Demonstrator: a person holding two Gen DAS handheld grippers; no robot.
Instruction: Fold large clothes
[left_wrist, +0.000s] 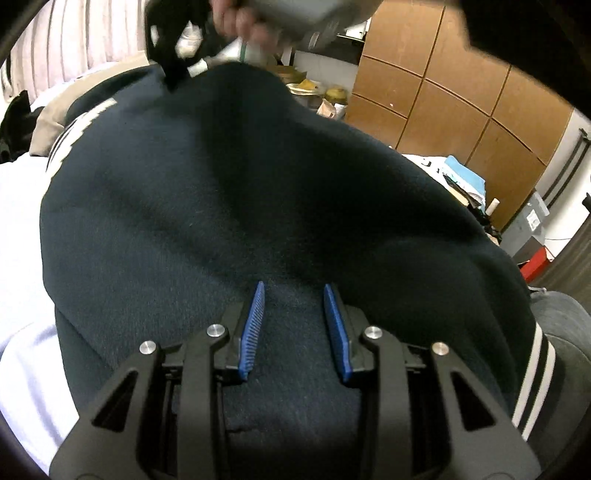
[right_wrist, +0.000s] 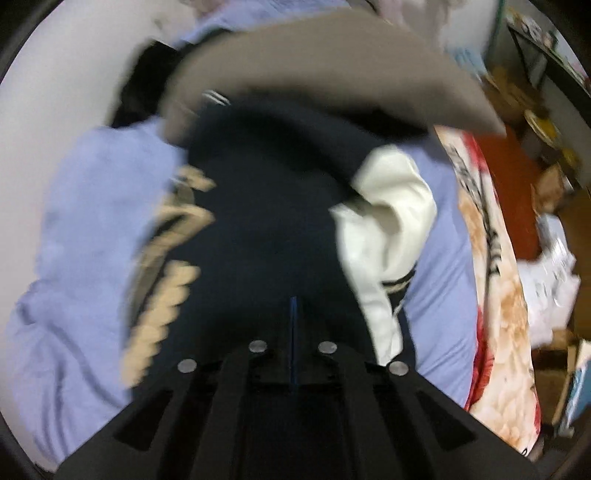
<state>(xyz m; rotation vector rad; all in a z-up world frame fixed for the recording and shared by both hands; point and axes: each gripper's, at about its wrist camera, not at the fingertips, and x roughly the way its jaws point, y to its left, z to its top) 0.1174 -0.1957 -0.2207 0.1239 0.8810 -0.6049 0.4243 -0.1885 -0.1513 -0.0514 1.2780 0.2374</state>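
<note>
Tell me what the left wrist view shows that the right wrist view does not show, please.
Only the left wrist view shows the brown cabinets, the hand holding the right gripper, and the left gripper pressed on cloth. Only the right wrist view shows the cream sleeve, the lilac sheet and the floral blanket. Both show the navy jacket.

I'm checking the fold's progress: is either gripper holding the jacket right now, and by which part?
The right gripper holds the navy jacket by a raised fold. The left gripper's fingers straddle its fabric, but a grip cannot be told.
</note>
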